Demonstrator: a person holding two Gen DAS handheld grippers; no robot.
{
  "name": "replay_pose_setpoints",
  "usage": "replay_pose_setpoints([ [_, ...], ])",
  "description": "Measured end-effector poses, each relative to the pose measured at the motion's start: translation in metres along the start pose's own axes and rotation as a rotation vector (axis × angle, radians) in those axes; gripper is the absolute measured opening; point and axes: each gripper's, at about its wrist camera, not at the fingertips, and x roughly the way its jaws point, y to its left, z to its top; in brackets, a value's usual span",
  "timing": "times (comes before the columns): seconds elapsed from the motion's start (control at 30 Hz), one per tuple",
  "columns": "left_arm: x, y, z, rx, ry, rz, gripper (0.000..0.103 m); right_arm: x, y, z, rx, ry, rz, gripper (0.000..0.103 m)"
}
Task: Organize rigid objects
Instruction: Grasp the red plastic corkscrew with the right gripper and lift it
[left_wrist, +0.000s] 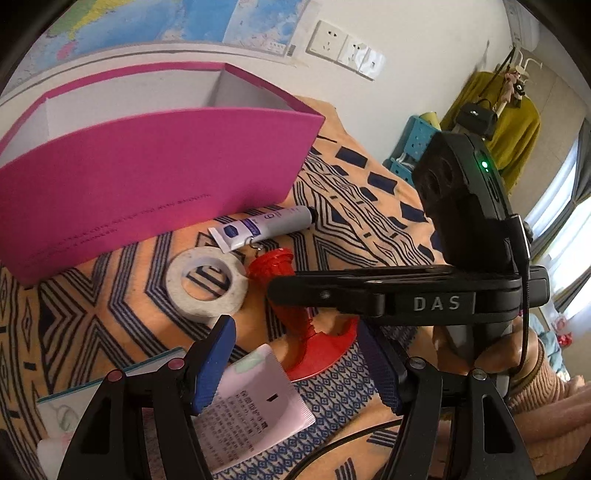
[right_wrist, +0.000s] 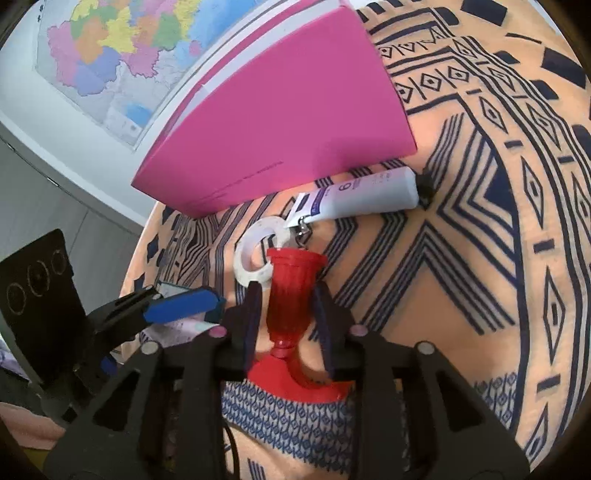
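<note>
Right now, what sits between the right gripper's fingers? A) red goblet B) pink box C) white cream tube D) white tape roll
A: in the right wrist view the right gripper has its fingers on either side of the red goblet, which lies on its side on the patterned cloth.

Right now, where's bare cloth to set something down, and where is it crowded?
Free: the patterned cloth right of the cream tube and red goblet. Crowded: in front of the pink box, where tube, tape ring, goblet and white packet cluster.
</note>
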Motion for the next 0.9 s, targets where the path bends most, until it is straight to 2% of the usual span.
replay_pose_setpoints([
  [0.17, 0.007, -0.003, 0.001, 0.003, 0.016, -0.006, 0.064, 0.002, 0.0, -0.001, -0.015, -0.009, 0.006, 0.029],
  [0.4, 0.007, -0.013, 0.006, 0.039, 0.003, -0.02, 0.059, -0.017, 0.006, -0.002, -0.047, -0.06, 0.042, 0.027],
  [0.5, 0.006, -0.018, 0.011, 0.054, -0.005, -0.028, 0.052, -0.028, 0.011, 0.001, -0.069, -0.087, 0.054, 0.027],
  [0.9, -0.024, -0.026, 0.051, 0.12, -0.12, 0.011, 0.044, -0.062, 0.035, 0.03, -0.163, -0.178, 0.058, 0.027],
])
